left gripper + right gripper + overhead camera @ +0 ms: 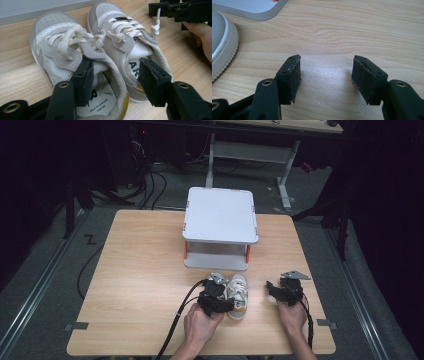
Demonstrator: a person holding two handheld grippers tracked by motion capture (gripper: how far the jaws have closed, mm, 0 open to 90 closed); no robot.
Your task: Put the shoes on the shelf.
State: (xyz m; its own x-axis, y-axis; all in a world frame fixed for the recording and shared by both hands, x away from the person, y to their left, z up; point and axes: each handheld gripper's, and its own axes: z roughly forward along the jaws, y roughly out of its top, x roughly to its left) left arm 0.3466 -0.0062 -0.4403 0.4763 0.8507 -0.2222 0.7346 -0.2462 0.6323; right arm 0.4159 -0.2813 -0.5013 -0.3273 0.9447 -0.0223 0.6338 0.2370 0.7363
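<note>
**Pair of small shoes between left jaws, near front edge of desk**

Nearest, at the front edge of the wooden desk [135, 270]: two hands, each around a black gripper. Left hand [200, 325] a little left of the edge's middle, right hand [293, 316] towards the front right corner, well apart from each other.

Left gripper [220, 300] reaching in from the heel end of a pair of small white and grey lace-up shoes [100, 50]. Jaws about half open, one black pad inside the opening of the left-lying shoe, the other inside the opening of the right-lying shoe, with the two touching inner collars between them. Whether the pads actually press on those collars cannot be told. Shoes side by side on the desk, toes pointing away towards the far edge, white laces tied, a yellow patch at each heel.

Right gripper [325, 72] just right of the shoes, jaws wide apart over bare wood, nothing between them. Rounded toe of a shoe at the left of the right gripper view.

Farther off, past the shoe toes: a white two-tier stand [220, 215] with orange posts, set at the middle of the desk's far edge.

Beyond the desk: dark floor, cables and the legs of another table.
</note>
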